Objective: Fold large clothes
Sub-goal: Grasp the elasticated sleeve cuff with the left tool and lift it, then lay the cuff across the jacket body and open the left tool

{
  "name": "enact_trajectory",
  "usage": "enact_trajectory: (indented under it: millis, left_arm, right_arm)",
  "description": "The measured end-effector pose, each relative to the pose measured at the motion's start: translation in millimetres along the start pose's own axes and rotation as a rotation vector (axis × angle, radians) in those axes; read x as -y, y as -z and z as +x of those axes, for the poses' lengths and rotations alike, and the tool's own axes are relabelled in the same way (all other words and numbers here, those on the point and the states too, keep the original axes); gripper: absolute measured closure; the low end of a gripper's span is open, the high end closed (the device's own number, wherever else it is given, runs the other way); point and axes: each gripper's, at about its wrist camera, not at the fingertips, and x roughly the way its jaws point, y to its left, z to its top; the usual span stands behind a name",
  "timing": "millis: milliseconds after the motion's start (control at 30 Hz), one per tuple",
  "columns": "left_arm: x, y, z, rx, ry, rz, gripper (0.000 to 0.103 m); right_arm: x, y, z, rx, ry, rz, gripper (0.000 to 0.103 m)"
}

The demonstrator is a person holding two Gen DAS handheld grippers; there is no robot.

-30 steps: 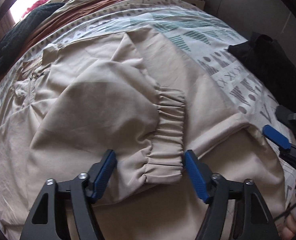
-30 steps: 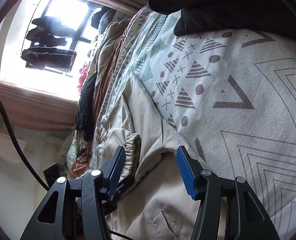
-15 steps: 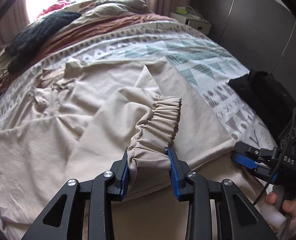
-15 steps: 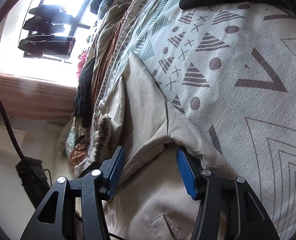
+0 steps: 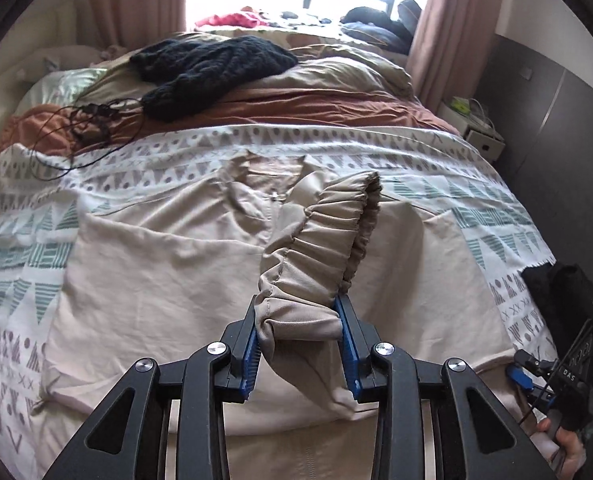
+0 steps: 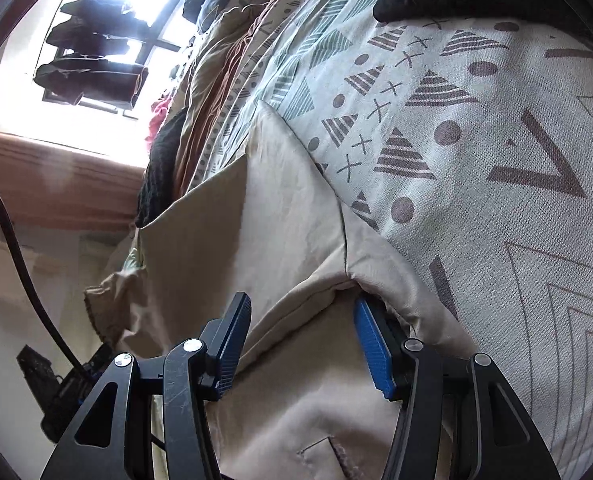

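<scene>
Jacket [image 5: 164, 264], beige, spread flat on patterned bedspread [image 5: 28, 240] across bed, collar and zip toward the window end; right wrist view shows its side edge and a folded corner on the same bedspread [image 6: 496, 140]. Sleeve [image 5: 320, 240] lifted off the jacket body, elastic cuff standing up and open toward the far side, fabric hanging down between the pads. Black knit garment [image 5: 212, 68] lies on brown and tan bedding further back, well apart from jacket; another black garment [image 5: 564, 292] at the bedspread's right edge. Left gripper [image 5: 298, 334] pitched down toward bed, raised above jacket, both blue pads pressed on the bunched sleeve just below the cuff, jaws partly closed, gripping it. Right gripper [image 6: 302, 344] low at the jacket's edge, angled down and rolled sideways, jaws about half open; 1 blue pad tucked under the folded fabric edge, other pad clear above it, not pinching. In left wrist view right gripper [image 5: 532, 384] sits at lower right with person's fingers [image 5: 564, 438] on its handle
</scene>
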Motion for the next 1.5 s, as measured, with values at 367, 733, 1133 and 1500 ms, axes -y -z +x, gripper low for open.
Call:
enact_trajectory:
  millis: [367,733,1133,1500]
  left_arm:
    - [-71.9,35.1,46.8,-0.175,-0.029,-0.148,0.06]
    - [-95.7,38.0,23.8,-0.116,-0.071,-0.125,0.029]
    - [-112.1,73.9,79.4,-0.264,-0.108,-0.112,0.064]
    - [-129.0,78.8,44.2,-0.209,-0.081,-0.15,0.061]
  right_arm:
    - [-4.1,1.3,2.7,-0.003,0.012,-0.019,0.048]
    - [-0.7,-2.5,-7.2,0.035,-0.066,0.028,0.048]
    - [2.0,-8.9,14.6,0.036,0.004,0.04,0.069]
    - [-12.2,-0.3,8.2,0.007,0.03,0.022,0.051]
